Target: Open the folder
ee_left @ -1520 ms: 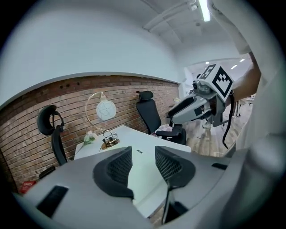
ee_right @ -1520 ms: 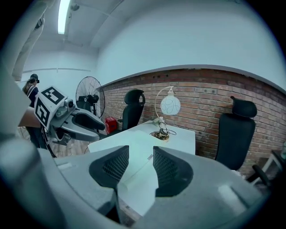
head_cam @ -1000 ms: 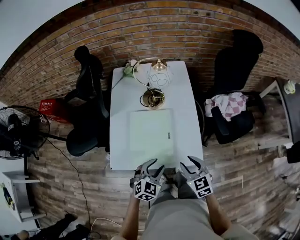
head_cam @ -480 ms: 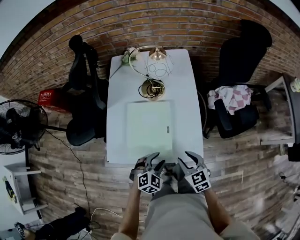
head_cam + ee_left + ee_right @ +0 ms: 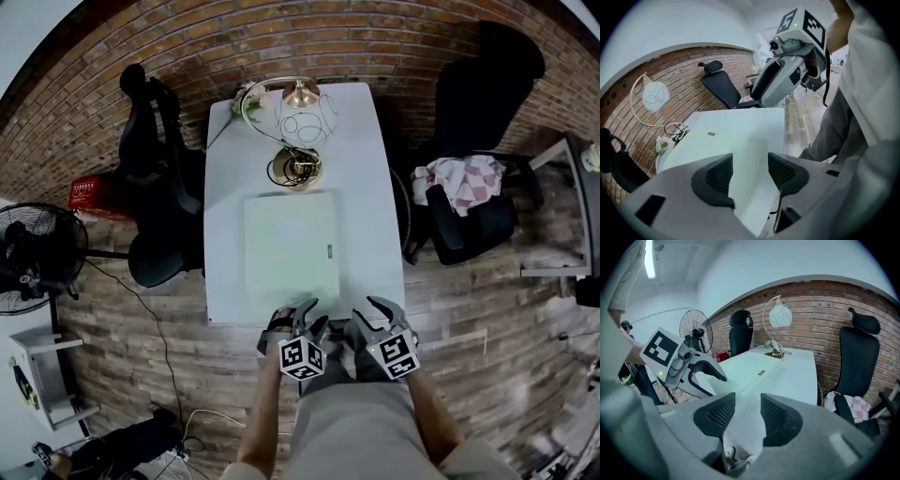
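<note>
L to R from where I stand: a pedestal fan (image 5: 37, 258) and a red crate (image 5: 94, 195) on the floor, then a black office chair (image 5: 155, 187) against the L side of the white table (image 5: 366, 216). The folder (image 5: 291, 246), pale green, lies flat and closed at table centre. A small dark tab (image 5: 329, 250) sits near its R edge, and a brass arc lamp (image 5: 298, 122) stands beyond its far edge. The left gripper (image 5: 295, 319) hangs at the table's near edge. Its jaws have just been opening and stand wide, with nothing between the pads (image 5: 719, 178), only table top and folder showing beyond them. The right gripper (image 5: 373, 314) is just beside it, jaws apart at a narrower gap, also empty between the pads (image 5: 717, 416). Far R is a second black chair with a checked cloth (image 5: 459, 202) on it. Step in hand, as I judge it: approach, pre-grasp. The cover is not yet touched and the folder not yet opened. The folder lies ahead of both sets of fingers, near edge close but clear of contact, roughly centred fwd of the L unit. Next move prob. calls for reaching fwd to a free edge, likely the tab side, working one finger under the cover only, then pinching and lifting. The other unit can press the back sheet down.
</note>
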Motion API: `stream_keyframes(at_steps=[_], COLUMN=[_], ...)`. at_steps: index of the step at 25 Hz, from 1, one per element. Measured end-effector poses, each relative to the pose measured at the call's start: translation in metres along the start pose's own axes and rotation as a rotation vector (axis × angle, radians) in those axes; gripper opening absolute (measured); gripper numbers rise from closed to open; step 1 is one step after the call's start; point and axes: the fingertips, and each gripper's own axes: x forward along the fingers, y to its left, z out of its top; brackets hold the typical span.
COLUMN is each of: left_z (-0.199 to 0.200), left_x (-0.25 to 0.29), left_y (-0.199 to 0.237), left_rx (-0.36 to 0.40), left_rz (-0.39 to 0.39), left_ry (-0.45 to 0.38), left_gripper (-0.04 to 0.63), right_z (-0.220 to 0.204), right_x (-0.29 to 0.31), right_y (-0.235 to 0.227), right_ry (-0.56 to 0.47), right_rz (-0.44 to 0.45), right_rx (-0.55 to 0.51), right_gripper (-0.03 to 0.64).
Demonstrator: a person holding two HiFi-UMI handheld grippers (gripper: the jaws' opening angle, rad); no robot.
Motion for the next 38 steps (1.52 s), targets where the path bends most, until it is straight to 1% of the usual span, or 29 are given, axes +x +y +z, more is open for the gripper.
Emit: stream_keyframes(at_steps=[7,12,20,26,32,38], left_z=[-0.003,-0.005,-0.004,-0.002,0.007,0.012], left_x=[0.014,0.017,0.018,0.013,0.006,-0.001], left_y=[-0.004,0.000,-0.003,-0.008,-0.007,-0.003], left_rx=[0.067,0.081,0.110,0.099,0.069,0.042], left_rz=[0.006,0.035,0.003,-0.049,-0.057,-0.056], left_ry=[0.042,0.067,0.071,0.063,0.025,0.006], left_gripper=[0.235,0.217,0.170,0.113,0.050,0.031], right_z=[-0.006,-0.008,-0.010,-0.016,-0.020,-0.020], right_x=[0.002,0.002,0.001,0.007,0.019,0.030], right_y=[-0.001,0.000,-0.002,0.000,0.003,0.007], right_ry=[0.005,0.009,0.010,0.025,0.042,0.046], right_rz=[0.000,0.000,0.000,0.018,0.042,0.053], right_rx=[0.010,0.013,0.011,0.020,0.007,0.003], right_gripper=[0.170,0.170,0.171,0.171,0.170,0.171])
